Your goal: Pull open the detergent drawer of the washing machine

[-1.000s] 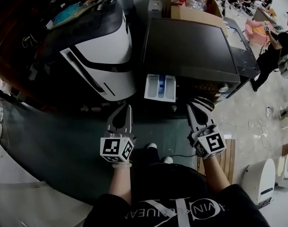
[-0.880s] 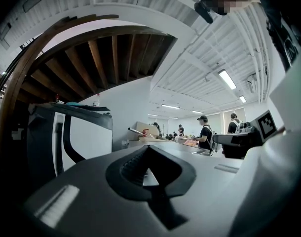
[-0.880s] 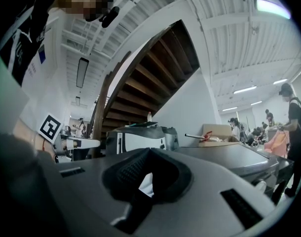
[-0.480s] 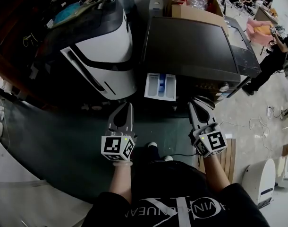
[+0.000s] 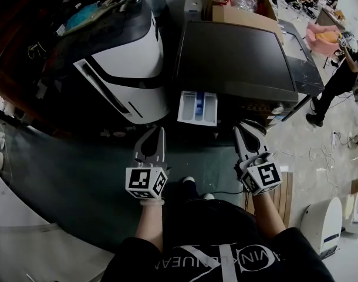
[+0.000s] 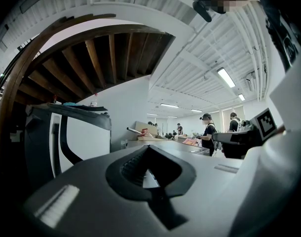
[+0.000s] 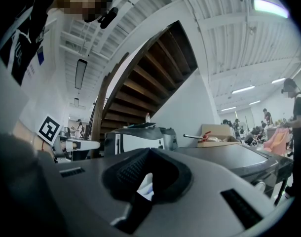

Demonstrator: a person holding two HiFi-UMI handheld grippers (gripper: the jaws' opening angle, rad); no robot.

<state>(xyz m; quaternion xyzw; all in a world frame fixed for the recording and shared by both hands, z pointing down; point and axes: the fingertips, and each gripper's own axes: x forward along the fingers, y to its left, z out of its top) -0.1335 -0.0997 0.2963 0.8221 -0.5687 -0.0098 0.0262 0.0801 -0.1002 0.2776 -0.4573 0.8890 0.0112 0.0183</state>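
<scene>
In the head view the dark-topped washing machine (image 5: pixel 235 57) stands ahead of me. Its white detergent drawer (image 5: pixel 198 108), with a blue compartment, sticks out of the front at the upper left. My left gripper (image 5: pixel 161 132) hangs below and left of the drawer, apart from it, jaws together and empty. To the drawer's right, my right gripper (image 5: pixel 245 128) is just in front of the machine's front panel, its jaws also together with nothing in them. A bit of the drawer (image 7: pixel 146 184) shows through the right gripper's (image 7: pixel 149 151) jaw hollow. The left gripper (image 6: pixel 148 149) view shows closed jaws too.
A white and black appliance (image 5: pixel 123 69) stands left of the washing machine. A cardboard box (image 5: pixel 243 10) sits behind it. A cable (image 5: pixel 223 191) lies on the floor by my feet (image 5: pixel 189 182). A white device (image 5: pixel 326 222) stands at the lower right, and a person (image 5: pixel 337 81) at the far right.
Both grippers and the drawer stay where they were. The person at the far right has shifted position.
</scene>
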